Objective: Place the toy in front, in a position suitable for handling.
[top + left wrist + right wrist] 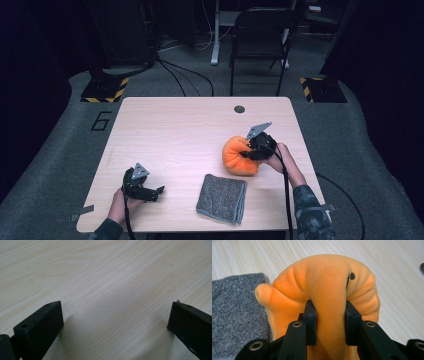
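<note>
An orange plush toy [237,156] rests on the wooden table [190,130] at the right of centre. My right gripper [254,148] is shut on it; in the right gripper view its two black jaws squeeze a fold of the orange plush toy [324,285]. A folded grey cloth [221,198] lies flat near the front edge, just below the toy, and shows at the left as the grey cloth [234,312]. My left gripper [156,191] rests low at the front left, open, with bare table [112,290] between its fingers [40,327].
A small dark round hole [239,109] sits near the table's far edge. Beyond the table stand a black chair [260,35] and stands with yellow-black striped bases [106,89]. Cables run across the grey floor.
</note>
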Motion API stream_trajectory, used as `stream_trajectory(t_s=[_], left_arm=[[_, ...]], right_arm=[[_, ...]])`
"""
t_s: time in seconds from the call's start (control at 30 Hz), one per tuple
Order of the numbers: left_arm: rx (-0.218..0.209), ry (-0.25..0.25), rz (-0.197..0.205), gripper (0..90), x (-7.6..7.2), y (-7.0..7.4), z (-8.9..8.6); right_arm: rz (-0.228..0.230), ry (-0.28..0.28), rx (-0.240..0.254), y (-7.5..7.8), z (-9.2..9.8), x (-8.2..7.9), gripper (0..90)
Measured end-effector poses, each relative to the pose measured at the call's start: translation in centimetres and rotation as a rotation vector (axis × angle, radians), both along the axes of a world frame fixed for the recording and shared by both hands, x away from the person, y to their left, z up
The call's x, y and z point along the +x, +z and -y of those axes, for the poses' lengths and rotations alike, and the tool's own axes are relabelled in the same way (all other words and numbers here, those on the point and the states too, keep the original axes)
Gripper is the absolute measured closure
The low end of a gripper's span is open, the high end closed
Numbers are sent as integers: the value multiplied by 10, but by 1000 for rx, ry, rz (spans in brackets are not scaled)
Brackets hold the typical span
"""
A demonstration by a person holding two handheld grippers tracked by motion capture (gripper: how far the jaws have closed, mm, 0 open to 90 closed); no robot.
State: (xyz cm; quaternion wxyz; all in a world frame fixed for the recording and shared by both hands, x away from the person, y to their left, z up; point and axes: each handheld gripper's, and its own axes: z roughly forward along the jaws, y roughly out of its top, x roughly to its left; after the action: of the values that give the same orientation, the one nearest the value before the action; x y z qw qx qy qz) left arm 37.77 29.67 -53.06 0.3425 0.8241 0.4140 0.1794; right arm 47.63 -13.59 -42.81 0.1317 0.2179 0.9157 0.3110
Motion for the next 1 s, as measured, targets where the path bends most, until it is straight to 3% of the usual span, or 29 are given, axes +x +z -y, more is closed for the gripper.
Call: stream_trajectory(t_s=[0.17, 0.23, 0.43, 0.53, 0.67, 0.7, 0.93, 1.0], left_arm=[[-1, 1, 0, 0, 0, 0, 0], [-1, 1, 0, 0, 0, 0, 0], [0, 0, 0, 0, 0, 0, 0], [-1, 1, 0, 0, 0, 0, 0], [-1, 1, 0, 0, 0, 0, 0], [-1, 1, 0, 0, 0, 0, 0], [-1, 1, 0, 0, 0, 0, 0], [-1, 1, 0, 0, 0, 0, 0]], right_arm=[[44, -58, 20, 19, -2, -12, 692], [41, -98, 28, 22, -4, -16, 692], [75, -144, 37, 28, -6, -21, 691], [81, -192, 65, 33, -4, -25, 690], [76, -238, 95, 37, -2, -26, 689], [54, -265, 106, 38, -2, -28, 688], [11, -435, 177, 39, -7, -30, 679], [11, -448, 180, 38, -9, -29, 678]])
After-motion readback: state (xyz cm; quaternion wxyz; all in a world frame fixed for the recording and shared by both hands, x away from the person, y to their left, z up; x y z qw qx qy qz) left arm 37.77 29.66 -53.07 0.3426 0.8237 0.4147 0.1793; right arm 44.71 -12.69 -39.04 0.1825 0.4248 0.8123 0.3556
